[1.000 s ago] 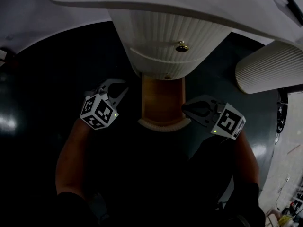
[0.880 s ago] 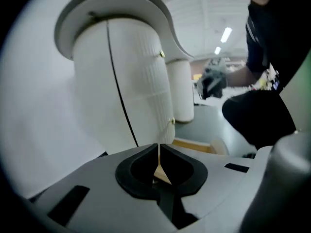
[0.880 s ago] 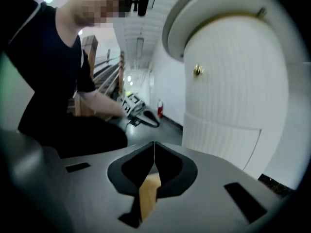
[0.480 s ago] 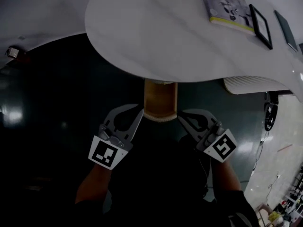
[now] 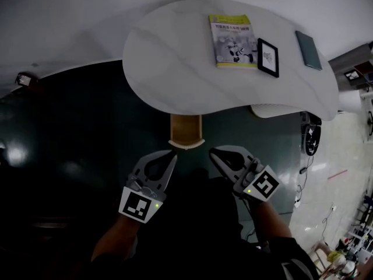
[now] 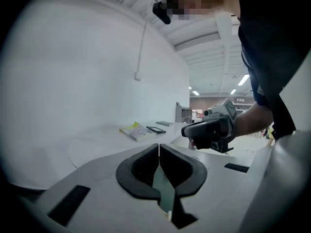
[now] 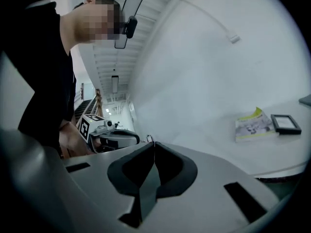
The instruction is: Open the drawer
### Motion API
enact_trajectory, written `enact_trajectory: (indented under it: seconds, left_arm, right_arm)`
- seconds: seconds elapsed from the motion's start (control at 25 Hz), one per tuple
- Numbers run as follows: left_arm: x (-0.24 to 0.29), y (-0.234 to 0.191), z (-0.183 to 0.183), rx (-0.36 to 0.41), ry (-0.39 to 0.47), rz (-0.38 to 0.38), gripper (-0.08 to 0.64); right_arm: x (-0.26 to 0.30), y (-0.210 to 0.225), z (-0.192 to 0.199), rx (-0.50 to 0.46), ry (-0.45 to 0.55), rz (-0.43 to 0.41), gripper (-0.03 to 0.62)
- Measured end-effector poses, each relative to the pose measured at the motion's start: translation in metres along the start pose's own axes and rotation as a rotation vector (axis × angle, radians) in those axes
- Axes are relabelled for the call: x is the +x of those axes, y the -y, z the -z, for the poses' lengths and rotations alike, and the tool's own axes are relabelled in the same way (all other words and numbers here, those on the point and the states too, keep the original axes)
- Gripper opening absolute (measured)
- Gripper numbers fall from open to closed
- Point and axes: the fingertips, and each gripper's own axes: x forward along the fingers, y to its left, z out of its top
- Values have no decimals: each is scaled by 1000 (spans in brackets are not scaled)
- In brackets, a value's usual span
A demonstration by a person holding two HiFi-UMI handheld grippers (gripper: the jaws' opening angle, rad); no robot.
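In the head view the drawer [image 5: 185,128] stands pulled out from under the white table [image 5: 175,69], its wooden inside showing behind a white ribbed front. My left gripper [image 5: 172,155] hangs just below and left of that front, apart from it. Its jaws are closing the last bit; in the left gripper view [image 6: 159,145] the tips meet with nothing between them. My right gripper [image 5: 212,151] is below and right of the drawer front, also clear of it. It is shut and empty in the right gripper view [image 7: 154,143].
On the table lie a yellow-edged booklet [image 5: 233,40], a black picture frame [image 5: 268,57] and a dark flat case [image 5: 307,50]. A second ribbed white pedestal [image 5: 274,109] shows under the table's right side. Cables [image 5: 309,137] lie on the floor at right. Dark floor surrounds the drawer.
Both grippers and the head camera have risen: the ribbed cabinet front is now hidden under the tabletop, and the tabletop with its things has come into view. The drawer stays pulled out.
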Motion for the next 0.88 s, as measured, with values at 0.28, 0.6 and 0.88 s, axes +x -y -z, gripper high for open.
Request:
enact_trajectory:
  seconds: [0.28,0.6,0.88]
  left_arm:
    - [-40,26,-107,-62,62,56,18]
    - [-88,21,-152,-179,98,24,18]
    - [-116,60,-164,-146,68,2,18]
  right_arm:
    - [-4,-70,-90,-31,-3,-21,17]
    - [-23,-110,-155,-47,62,193,17]
    - [-79,-142,-164,-128,85,261,15]
